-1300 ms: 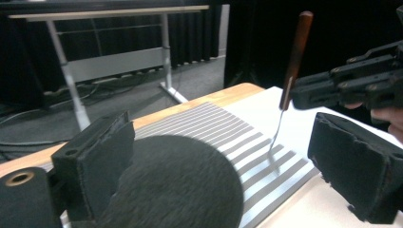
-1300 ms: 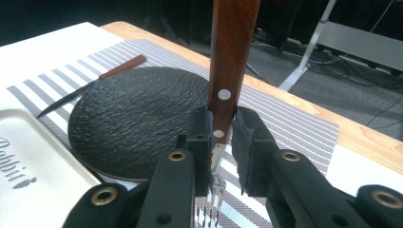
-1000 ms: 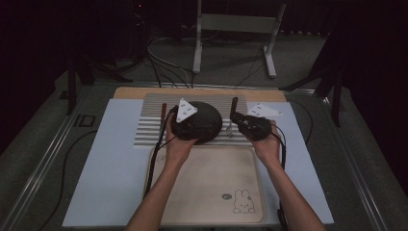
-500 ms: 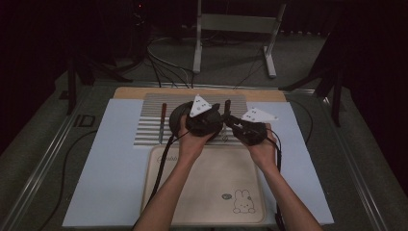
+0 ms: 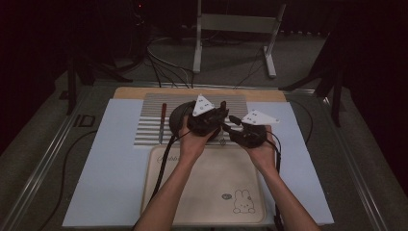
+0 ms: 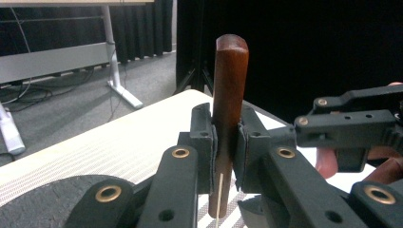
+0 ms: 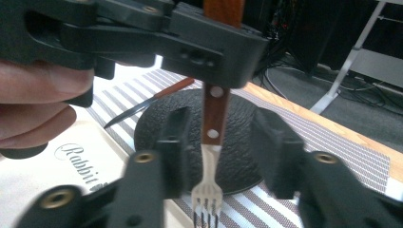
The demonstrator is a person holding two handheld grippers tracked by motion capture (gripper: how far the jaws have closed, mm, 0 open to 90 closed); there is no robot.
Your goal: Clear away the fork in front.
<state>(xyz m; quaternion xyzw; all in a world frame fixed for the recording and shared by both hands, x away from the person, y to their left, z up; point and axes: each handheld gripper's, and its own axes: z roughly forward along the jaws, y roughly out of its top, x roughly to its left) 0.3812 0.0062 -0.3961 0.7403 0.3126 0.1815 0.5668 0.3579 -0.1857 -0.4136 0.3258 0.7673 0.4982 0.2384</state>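
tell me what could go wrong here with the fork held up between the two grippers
The left gripper clamps the fork only by its wooden handle, tines hanging down, so it could pivot or slip. The right gripper is open around the fork's neck; closing off-centre might knock it askew. If the fork drops, it could strike the black plate below.

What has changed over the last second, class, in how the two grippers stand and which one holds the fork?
The right gripper, which held the fork upright a second ago, has closed in on the left gripper. The left is now shut on the handle; the right's jaws stand open around the fork, tines down. The knife, dark plate, striped mat and tray stayed put.
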